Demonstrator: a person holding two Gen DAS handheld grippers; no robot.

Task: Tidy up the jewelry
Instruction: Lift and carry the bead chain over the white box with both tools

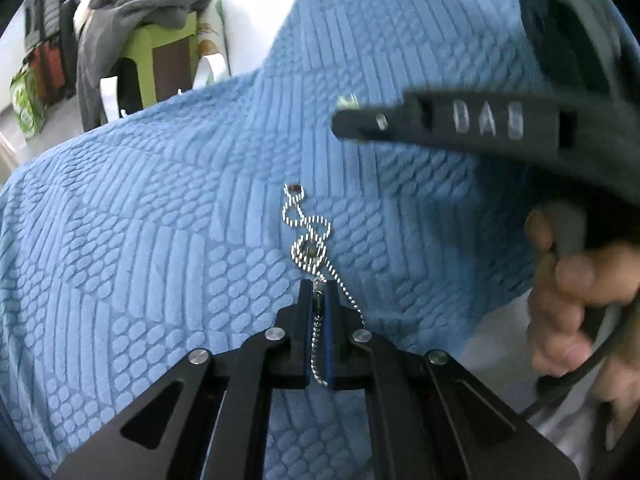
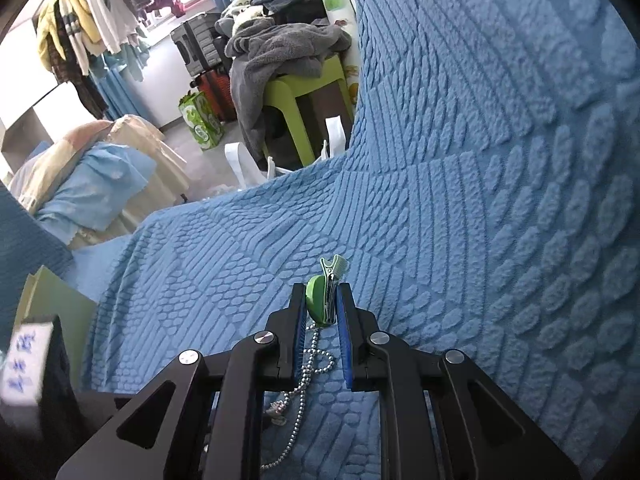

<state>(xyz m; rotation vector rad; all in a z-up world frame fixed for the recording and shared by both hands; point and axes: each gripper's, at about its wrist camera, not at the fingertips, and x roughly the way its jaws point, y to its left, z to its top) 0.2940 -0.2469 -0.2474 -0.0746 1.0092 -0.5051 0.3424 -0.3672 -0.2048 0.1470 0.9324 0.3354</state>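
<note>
A silver ball chain [image 1: 308, 236] lies coiled on the blue textured blanket [image 1: 140, 220]. My left gripper [image 1: 319, 286] is shut on one end of this chain, which hangs between its blue pads. My right gripper [image 2: 322, 290] is shut on a green clip [image 2: 326, 292] with metal jaws. The chain [image 2: 308, 364] also shows below the clip in the right wrist view, trailing over the blanket [image 2: 480, 200]. In the left wrist view the right gripper [image 1: 352, 120] hovers above and to the right of the chain, with the green clip [image 1: 347, 101] at its tip.
A green stool [image 2: 304, 96] piled with grey clothes [image 2: 280, 48] stands beyond the blanket's edge. Folded bedding [image 2: 92, 184] lies on the floor at left. A person's hand [image 1: 580, 292] holds the right gripper's handle. A green box [image 2: 52, 304] sits at the left.
</note>
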